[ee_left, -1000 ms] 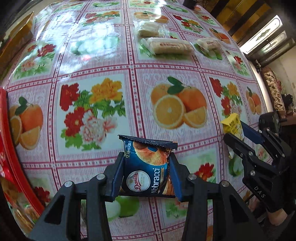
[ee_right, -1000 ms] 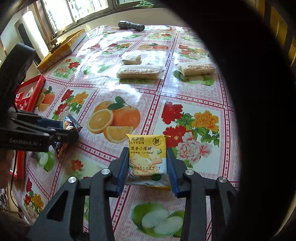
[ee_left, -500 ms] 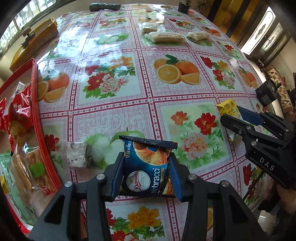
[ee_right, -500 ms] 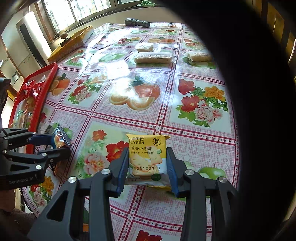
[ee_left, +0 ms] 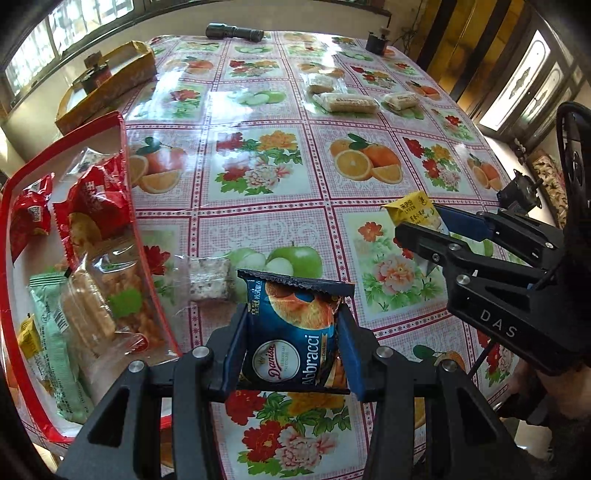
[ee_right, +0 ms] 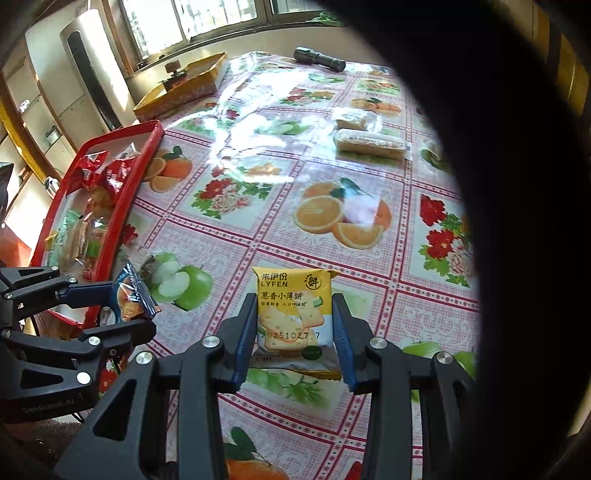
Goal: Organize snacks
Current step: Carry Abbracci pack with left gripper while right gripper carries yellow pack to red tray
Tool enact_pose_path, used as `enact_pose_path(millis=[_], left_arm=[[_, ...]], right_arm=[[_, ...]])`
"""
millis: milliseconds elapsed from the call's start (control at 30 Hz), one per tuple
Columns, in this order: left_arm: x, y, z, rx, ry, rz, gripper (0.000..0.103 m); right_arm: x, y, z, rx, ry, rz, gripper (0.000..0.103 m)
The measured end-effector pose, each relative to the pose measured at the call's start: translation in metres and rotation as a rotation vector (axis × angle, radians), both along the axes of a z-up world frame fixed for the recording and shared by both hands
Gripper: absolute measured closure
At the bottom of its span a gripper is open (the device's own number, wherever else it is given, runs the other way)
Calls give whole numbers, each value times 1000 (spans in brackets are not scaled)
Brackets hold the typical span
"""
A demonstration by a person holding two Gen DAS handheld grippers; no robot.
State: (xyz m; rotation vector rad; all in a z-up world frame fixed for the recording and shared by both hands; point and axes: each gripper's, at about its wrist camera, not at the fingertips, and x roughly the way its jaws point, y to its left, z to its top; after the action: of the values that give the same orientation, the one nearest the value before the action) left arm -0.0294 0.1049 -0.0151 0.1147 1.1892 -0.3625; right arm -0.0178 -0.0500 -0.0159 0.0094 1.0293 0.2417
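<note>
Your left gripper (ee_left: 293, 343) is clamped on a blue Danisa cookie packet (ee_left: 295, 332), which stands upright between the two blue pads with its crimped top edge sticking up past the fingertips; it hangs above the tablecloth, just to the right of the red tray. Your right gripper (ee_right: 295, 332) is closed on a yellow LYFEN cracker packet (ee_right: 291, 314), also upright, squeezed at both side edges and held clear of the table. In the left wrist view the right gripper sits off to the right of the blue packet, the two tools near each other but apart. Below them lies a glossy tablecloth (ee_left: 266, 229) printed with squares of oranges, flowers and green apples, with strong window glare on its far half. A small clear-wrapped whitish snack (ee_left: 208, 278) lies on the cloth just outside the tray's right rim. Farther back three pale wrapped bars (ee_left: 345, 101) lie close together, and a black flashlight (ee_left: 234, 31) rests at the far edge by the windows. The red tray (ee_left: 127, 177) at the left holds red packets, clear-wrapped biscuits and a pale green wrapper. Behind it a yellow tray (ee_left: 107, 88) holds a small dark object that is too small to identify.
</note>
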Motion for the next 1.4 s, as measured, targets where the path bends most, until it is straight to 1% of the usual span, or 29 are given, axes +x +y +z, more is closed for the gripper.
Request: enact_pose_path(millis=[167, 367, 533, 733, 867, 1067, 1200, 1400], left_arm=[[0, 34, 16, -21, -33, 80, 57], [5, 83, 29, -24, -72, 205, 57], [13, 125, 39, -10, -107, 310, 57], [26, 161, 40, 26, -130, 389, 57], [39, 180, 32, 44, -120, 432, 57], [58, 200, 20, 72, -101, 473, 57], [69, 208, 12, 105, -90, 490, 57], [77, 217, 5, 117, -75, 497, 57]], right_arm=[[12, 40, 14, 22, -30, 90, 62], [29, 94, 26, 48, -62, 203, 62], [44, 140, 36, 64, -86, 293, 62], [60, 185, 46, 55, -117, 373, 62], [73, 211, 42, 39, -108, 401, 62], [90, 238, 32, 17, -100, 419, 62], [100, 247, 26, 13, -88, 407, 62], [109, 256, 21, 0, -82, 404, 62]])
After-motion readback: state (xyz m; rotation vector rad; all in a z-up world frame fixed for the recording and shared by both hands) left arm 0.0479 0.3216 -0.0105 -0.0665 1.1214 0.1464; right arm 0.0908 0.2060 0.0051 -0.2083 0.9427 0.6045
